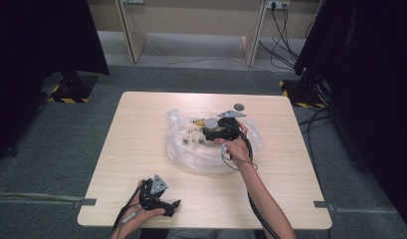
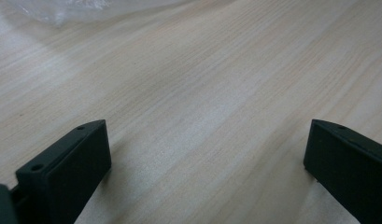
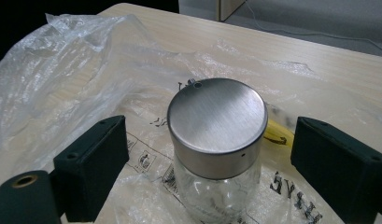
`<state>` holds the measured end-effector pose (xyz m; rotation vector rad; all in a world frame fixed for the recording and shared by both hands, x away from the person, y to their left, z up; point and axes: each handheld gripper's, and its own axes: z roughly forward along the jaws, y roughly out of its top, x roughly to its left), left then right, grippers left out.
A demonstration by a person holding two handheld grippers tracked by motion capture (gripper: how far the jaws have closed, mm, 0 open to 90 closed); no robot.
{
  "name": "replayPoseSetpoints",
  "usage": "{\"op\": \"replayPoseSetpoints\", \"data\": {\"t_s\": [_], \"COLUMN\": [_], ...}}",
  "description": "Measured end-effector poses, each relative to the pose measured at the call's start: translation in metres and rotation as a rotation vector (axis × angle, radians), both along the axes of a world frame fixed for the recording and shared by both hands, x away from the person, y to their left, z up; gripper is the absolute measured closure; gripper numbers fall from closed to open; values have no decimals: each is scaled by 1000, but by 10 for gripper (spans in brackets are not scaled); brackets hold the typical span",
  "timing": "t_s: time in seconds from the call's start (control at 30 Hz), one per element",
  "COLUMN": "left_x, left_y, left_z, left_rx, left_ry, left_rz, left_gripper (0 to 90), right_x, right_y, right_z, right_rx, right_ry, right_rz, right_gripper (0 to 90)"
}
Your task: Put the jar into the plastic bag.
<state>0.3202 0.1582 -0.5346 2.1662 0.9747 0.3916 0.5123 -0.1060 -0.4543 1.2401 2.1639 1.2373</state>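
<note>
Right tool (image 3: 209, 154) open wide, jar (image 3: 216, 154) standing free between the jaws on the bag (image 3: 62, 79). I'd back off straight, no lid contact. Left tool (image 2: 205, 158) open, empty, over bare tabletop (image 2: 216, 84).

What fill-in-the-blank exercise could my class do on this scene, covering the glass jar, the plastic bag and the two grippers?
1. The clear glass jar has a round brushed ____ lid.
2. The jar stands on a crumpled clear ____ bag.
3. The right gripper has its jaws ____ on either side of the jar, not touching it.
4. The left gripper is over bare light ____ table.

Missing words: metal; plastic; open; wooden
</note>
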Motion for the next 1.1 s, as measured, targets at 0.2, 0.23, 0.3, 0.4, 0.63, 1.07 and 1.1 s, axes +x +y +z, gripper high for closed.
{"op": "replayPoseSetpoints", "data": {"t_s": [0.2,0.23,0.3,0.4,0.63,1.07,1.1], "left_x": [0,0,0,0,0,0,0], "left_y": [0,0,0,0,0,0,0], "left_z": [0,0,0,0,0,0,0], "left_rx": [1,1,2,4,2,3,2], "left_ry": [1,1,1,-1,1,0,1], "left_rz": [3,3,2,2,3,2,3], "left_gripper": [0,0,0,0,0,0,0], "right_x": [-10,-12,-16,-21,-32,-55,-57], "right_y": [-8,-8,-10,-11,-11,-14,-14], "right_z": [5,5,7,9,12,15,15], "right_rx": [35,39,46,47,51,66,65], "right_ry": [4,6,3,-3,-15,-39,-42], "right_rz": [13,18,25,33,49,87,88], "right_gripper": [69,67,66,66,61,64,65]}}
